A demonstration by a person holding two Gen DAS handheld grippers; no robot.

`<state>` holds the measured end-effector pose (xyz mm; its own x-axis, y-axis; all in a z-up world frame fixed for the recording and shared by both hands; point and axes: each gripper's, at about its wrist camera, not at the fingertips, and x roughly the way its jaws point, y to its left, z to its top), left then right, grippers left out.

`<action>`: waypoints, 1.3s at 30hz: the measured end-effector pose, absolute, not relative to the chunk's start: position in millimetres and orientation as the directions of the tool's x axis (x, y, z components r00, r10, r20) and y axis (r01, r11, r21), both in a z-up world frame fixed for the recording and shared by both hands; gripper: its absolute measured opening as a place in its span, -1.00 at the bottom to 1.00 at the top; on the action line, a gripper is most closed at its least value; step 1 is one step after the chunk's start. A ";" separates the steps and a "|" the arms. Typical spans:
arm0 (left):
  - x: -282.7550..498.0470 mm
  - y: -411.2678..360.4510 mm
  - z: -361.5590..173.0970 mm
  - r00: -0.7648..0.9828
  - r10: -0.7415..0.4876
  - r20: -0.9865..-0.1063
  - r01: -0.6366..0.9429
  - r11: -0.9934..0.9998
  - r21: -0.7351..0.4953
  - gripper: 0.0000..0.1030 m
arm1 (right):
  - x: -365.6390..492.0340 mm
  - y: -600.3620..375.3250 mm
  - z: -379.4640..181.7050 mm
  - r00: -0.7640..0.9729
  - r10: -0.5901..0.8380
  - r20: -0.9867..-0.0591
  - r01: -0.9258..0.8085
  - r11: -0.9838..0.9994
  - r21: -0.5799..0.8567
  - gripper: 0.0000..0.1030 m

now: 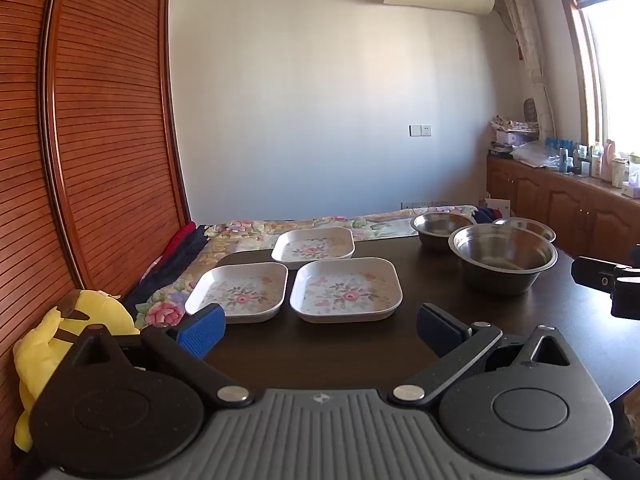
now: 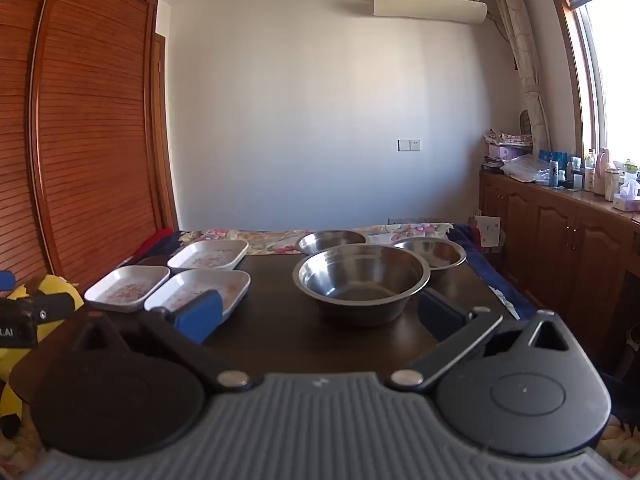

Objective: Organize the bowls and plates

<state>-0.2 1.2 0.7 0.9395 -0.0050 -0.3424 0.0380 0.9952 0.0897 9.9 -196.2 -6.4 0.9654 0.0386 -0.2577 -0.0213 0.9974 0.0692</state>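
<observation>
Three floral square plates (image 1: 346, 288) lie spread singly at table (image 1: 320, 352) left and three steel bowls (image 2: 362, 280) at right (nothing stacked yet), so left gripper (image 1: 318, 326) and right gripper (image 2: 320, 314) are held fully spread, empty, short of either group.

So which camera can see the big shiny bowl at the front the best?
The right wrist view. There the big shiny bowl sits in the middle, close up, and you can look right inside it. The left wrist view also shows the whole bowl, but farther off, toward the right side of the picture.
</observation>
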 end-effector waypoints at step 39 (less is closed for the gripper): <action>-0.1 -2.6 -1.3 0.939 -0.003 -0.344 0.043 0.993 0.108 1.00 | 7.1 -200.8 -7.9 0.967 0.033 -0.253 -0.018 0.998 0.061 1.00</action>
<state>-0.1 -2.6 -1.3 0.9388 -0.0028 -0.3445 0.0427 0.9932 0.1085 7.1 -200.8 -7.9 0.9668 0.0326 -0.2533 -0.0176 0.9980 0.0613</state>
